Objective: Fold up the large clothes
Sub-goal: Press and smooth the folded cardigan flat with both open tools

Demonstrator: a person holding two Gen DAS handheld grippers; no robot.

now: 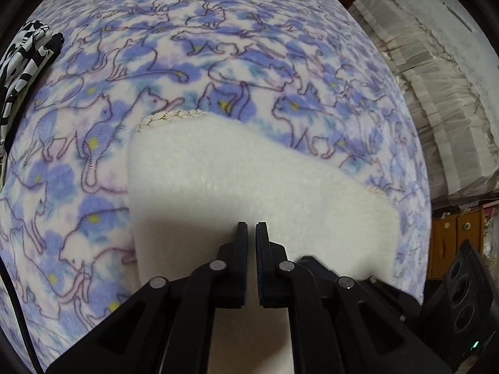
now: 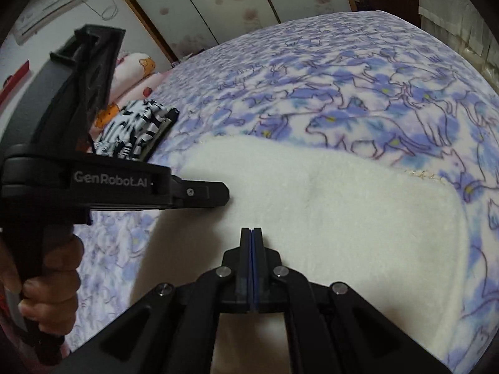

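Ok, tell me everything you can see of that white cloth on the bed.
The white cloth is plain, fluffy, fleece-like, with no print. It lies spread on the cat-print blanket, its near part running under both cameras. Its far edge curves, with rounded corners, and stitching shows along that edge. The surface looks mostly smooth, with a faint crease. The left gripper and right gripper are over it, jaws shut; whether either pinches it I cannot tell.

Black-and-white patterned cloth (image 2: 137, 131) at the bed's left edge, cartoon pillows (image 2: 137, 65) beyond it, wall air conditioner (image 2: 46, 9), wooden cabinet (image 1: 455, 237)
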